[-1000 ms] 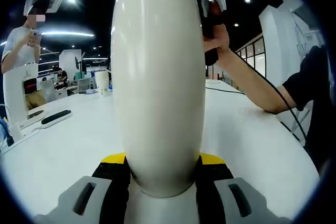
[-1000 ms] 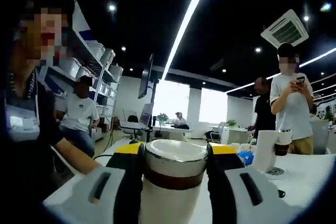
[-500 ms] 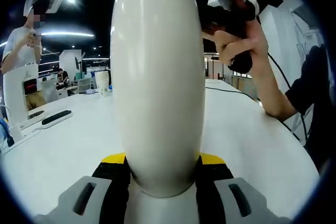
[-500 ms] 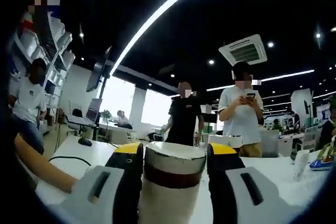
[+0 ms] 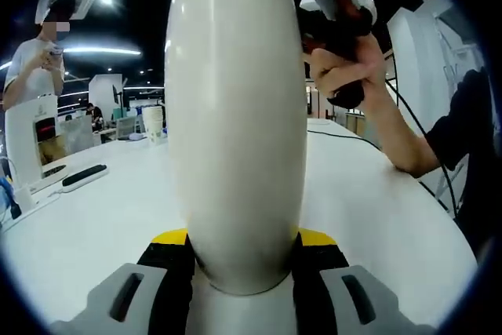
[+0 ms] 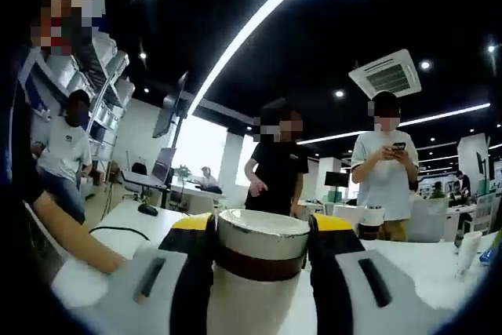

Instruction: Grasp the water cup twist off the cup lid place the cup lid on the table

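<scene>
Left gripper [image 5: 239, 253]: seen in the left gripper view; its two yellow-tipped jaws press against opposite sides of the water cup's lower body, clamping it.
Water cup [image 5: 235, 123]: a tall, smooth white body that bulges in the middle and stands upright between the left jaws, above the table; its top runs out of the left gripper view.
Right gripper [image 6: 261, 233]: in the right gripper view, its yellow-tipped jaws sit tight against both sides of the cup lid, gripping it. In the left gripper view this same tool appears at upper right, beside the top of the cup, held in a person's hand [image 5: 345, 64].
Cup lid [image 6: 261, 245]: white rounded top over a dark brown band; the white cup body continues below it. Whether it is loosened from the cup cannot be told.
Table [image 5: 102, 209]: white surface running away behind the cup; a forearm rests on its right side, and a black cable [image 5: 333, 134] lies across it.
Table items, left side: a long black device [image 5: 83, 176] lies flat, and a white paper cup [image 5: 153, 121] stands farther back.
Background, right gripper view: a person in black [image 6: 278, 170] and a person in white [image 6: 390, 166] looking at a phone stand beyond the table; a seated person [image 6: 67, 151] is at left near shelving.
Ceiling: dark, with a long light strip [image 6: 259, 25] and a square air vent [image 6: 390, 74].
</scene>
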